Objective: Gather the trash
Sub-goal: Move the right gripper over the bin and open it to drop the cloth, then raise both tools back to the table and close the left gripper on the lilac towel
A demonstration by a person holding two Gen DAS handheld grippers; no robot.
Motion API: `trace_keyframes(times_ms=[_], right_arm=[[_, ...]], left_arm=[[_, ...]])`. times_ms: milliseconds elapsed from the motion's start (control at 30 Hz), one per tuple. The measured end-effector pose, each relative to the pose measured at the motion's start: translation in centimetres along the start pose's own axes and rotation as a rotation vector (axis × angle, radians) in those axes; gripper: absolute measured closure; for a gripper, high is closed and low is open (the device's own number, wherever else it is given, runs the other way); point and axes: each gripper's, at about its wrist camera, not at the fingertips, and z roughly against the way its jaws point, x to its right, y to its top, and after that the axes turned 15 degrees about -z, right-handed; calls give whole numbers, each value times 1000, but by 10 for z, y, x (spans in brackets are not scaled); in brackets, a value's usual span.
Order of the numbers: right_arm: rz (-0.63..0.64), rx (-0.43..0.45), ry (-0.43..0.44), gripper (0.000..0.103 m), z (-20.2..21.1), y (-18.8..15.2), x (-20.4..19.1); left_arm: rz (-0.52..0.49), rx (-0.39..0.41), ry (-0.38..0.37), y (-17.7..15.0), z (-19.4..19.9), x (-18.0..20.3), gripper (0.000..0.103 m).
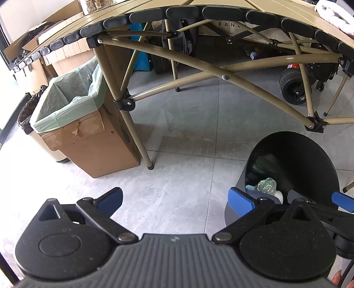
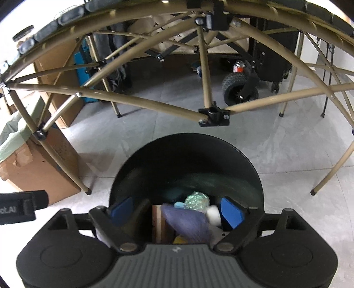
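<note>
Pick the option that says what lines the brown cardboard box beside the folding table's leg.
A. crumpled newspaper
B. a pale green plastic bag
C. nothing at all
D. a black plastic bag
B: a pale green plastic bag is draped inside the brown cardboard box and folded over its rim.

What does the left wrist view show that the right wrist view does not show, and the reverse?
Only the left wrist view shows the white fluffy cloth on the tabletop and the open left gripper above bare floor. Only the right wrist view shows the red and white can and the open right gripper over the trash. Both show the round black bin, the crumpled green plastic wrapper inside it, the cardboard box lined with a green bag and the tan folding table frame.
</note>
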Motion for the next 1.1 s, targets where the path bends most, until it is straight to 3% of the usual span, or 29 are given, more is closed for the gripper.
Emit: trace_keyframes(times_ms=[500, 667, 1100], right_arm=[[4, 0, -12, 5, 6, 2, 4], [12, 33, -4, 4, 30, 7, 10], [-21, 236, 51, 0, 124, 23, 52]], left_arm=[[14, 18, 2, 1, 6, -2, 0], [37, 72, -14, 2, 23, -5, 0], [62, 288, -50, 8, 84, 5, 0]])
